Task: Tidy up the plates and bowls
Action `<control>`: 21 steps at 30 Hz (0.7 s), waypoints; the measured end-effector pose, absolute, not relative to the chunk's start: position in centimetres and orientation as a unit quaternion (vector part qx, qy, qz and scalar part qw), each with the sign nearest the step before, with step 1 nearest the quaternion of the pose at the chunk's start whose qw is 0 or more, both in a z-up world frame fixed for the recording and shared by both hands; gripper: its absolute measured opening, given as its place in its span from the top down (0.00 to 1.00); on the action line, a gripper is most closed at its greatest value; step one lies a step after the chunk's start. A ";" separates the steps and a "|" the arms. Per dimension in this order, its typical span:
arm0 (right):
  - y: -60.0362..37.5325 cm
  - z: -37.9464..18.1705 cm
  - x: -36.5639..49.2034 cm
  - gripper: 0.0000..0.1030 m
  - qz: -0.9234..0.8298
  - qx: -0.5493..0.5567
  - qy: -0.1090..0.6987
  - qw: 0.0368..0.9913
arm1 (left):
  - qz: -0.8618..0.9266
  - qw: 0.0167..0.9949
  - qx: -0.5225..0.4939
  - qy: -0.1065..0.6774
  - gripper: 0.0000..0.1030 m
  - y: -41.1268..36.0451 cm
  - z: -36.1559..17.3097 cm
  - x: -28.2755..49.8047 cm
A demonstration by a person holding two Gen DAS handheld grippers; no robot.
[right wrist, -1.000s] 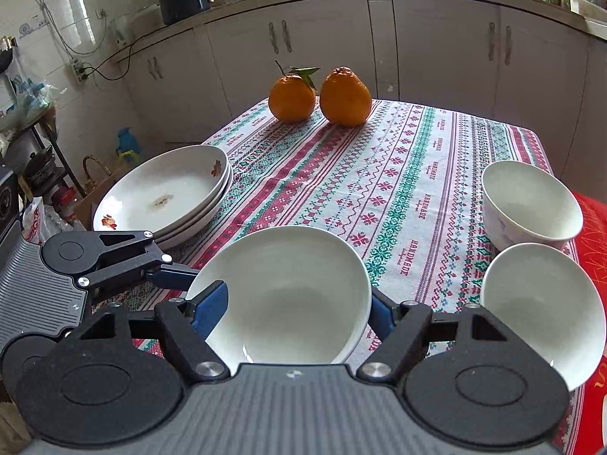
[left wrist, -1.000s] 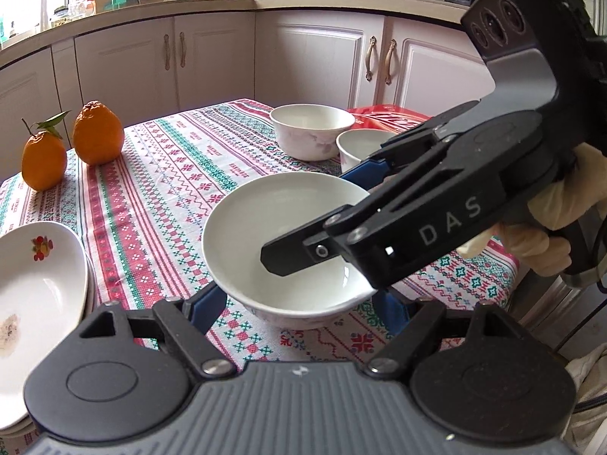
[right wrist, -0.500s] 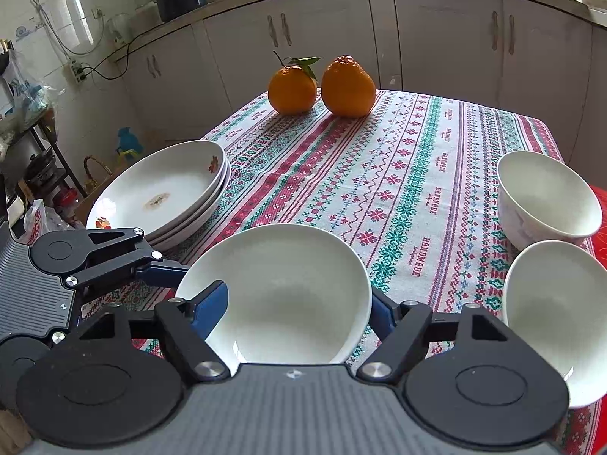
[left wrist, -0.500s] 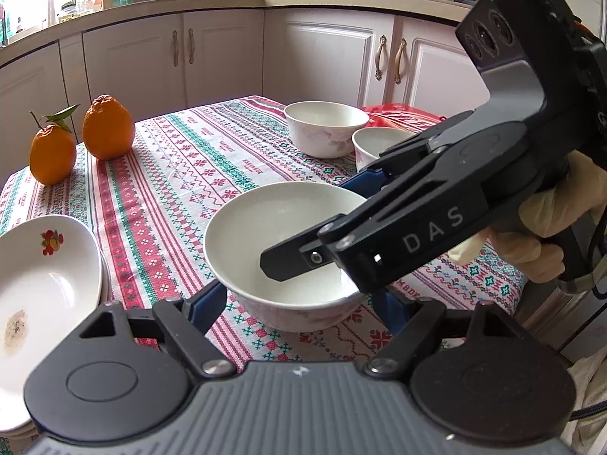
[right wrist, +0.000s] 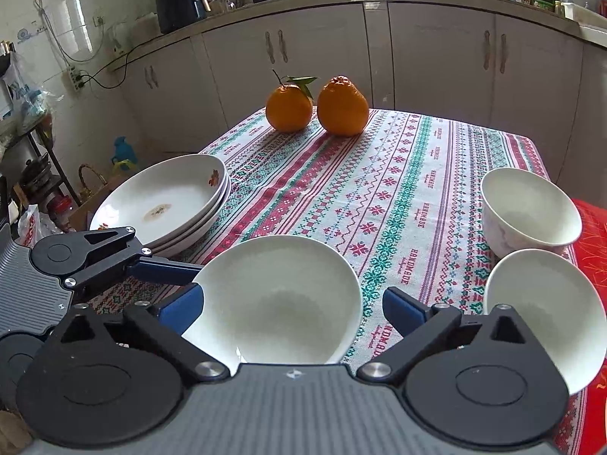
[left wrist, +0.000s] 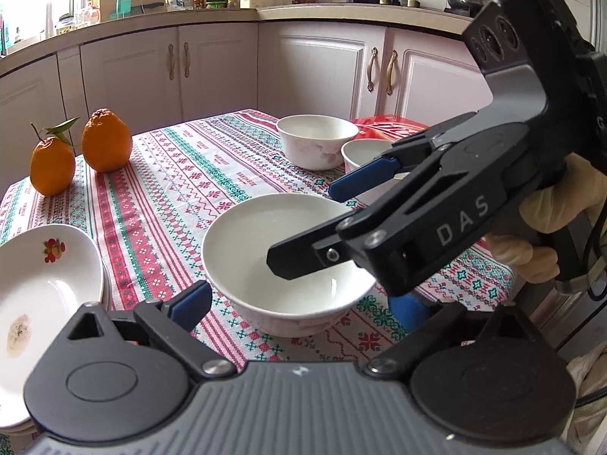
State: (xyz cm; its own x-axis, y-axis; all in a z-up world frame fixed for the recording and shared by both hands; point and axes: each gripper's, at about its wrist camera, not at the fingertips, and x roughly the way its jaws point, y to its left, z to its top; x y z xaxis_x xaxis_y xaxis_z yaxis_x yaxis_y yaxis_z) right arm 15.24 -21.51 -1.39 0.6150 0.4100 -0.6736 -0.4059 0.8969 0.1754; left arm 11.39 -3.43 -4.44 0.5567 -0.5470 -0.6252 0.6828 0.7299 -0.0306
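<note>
A white bowl sits on the table near the front edge. The right gripper is opening, its blue pads off the bowl's sides. The left gripper is opening too, w/ the bowl between its pads, not squeezed. 2 more bowls sit by the right edge. A stack of plates hangs past the left edge. 2 oranges sit at the far end; the middle cloth is bare.

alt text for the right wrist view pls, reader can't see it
A white bowl sits on the patterned tablecloth between the opening fingers of the right tool, neither pad touching it. The left tool reaches in from the left, beside stacked plates. Two more bowls stand at right, two oranges at the far edge.
</note>
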 end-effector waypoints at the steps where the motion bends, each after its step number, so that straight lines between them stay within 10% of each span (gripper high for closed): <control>1: -21.6 -1.3 15.1 0.00 0.223 0.001 0.373 0.900 | -0.352 0.874 0.113 0.315 0.04 -3.4 -4.4 11.3; 21: -25.8 2.1 8.2 0.00 0.146 -0.038 0.306 0.940 | -0.372 0.869 0.148 0.290 0.01 -5.0 -0.3 9.6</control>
